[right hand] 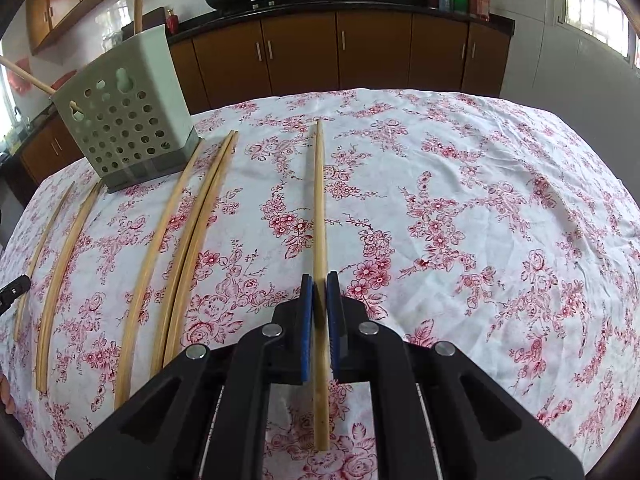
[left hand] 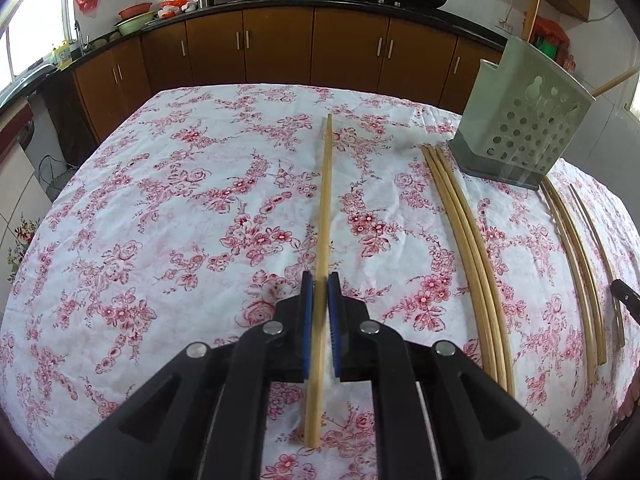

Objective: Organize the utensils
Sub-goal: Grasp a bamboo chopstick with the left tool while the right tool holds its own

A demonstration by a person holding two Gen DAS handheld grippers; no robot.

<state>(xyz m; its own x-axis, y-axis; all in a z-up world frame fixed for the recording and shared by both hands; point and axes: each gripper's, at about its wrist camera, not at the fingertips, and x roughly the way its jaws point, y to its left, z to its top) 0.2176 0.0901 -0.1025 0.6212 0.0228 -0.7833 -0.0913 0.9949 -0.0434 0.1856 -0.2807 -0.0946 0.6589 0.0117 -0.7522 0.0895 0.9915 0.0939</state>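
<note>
In the left wrist view my left gripper is shut on a bamboo chopstick that points away over the table. In the right wrist view my right gripper is shut on another bamboo chopstick, also pointing away. A pale green perforated utensil holder stands at the far right of the left view and at the far left of the right wrist view, with two chopsticks standing in it. Several loose chopsticks lie on the cloth next to the holder; they also show in the right wrist view.
The table wears a white cloth with red flowers. More chopsticks lie at the right edge of the left view, near the other gripper's black tip. Brown kitchen cabinets and woks stand behind the table.
</note>
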